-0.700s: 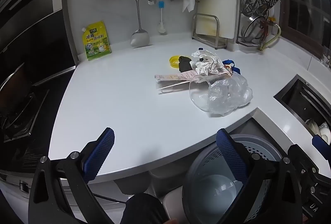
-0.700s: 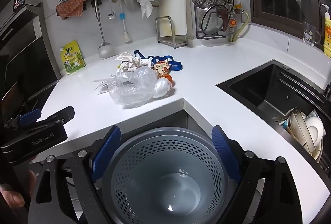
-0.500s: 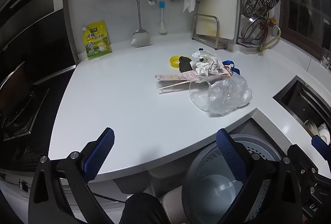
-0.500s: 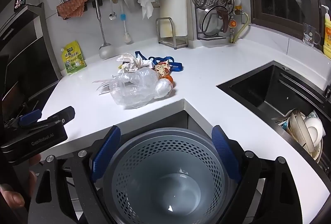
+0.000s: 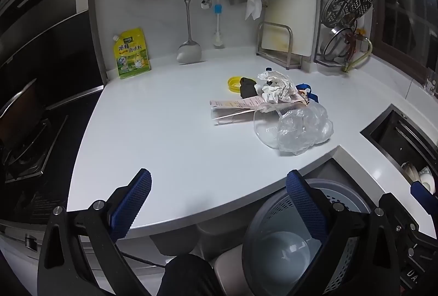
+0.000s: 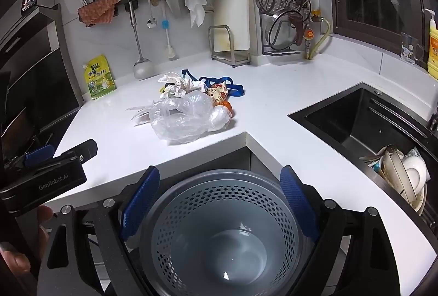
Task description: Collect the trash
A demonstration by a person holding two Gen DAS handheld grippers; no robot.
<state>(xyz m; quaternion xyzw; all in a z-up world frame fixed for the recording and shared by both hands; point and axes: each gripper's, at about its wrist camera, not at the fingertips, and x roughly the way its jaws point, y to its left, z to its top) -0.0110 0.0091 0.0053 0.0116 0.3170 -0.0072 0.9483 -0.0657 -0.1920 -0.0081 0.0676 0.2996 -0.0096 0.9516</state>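
Both jaws stood spread and empty. Trash lay heaped mid-surface: a light, slippery plastic bag, crumpled paper. I judged the bag's loose folds best for pinching.

My grippers' pads rough blue rubber; glossy white counter, crinkled clear plastic bag, matt grey perforated plastic bin, crumpled paper

Each claw is built from black angular arms fastened with silver screws, and its two fingers are faced with blue, cross-hatched pads: left claw, right claw. White "GenRobot.AI" lettering is printed on the left claw's black body.
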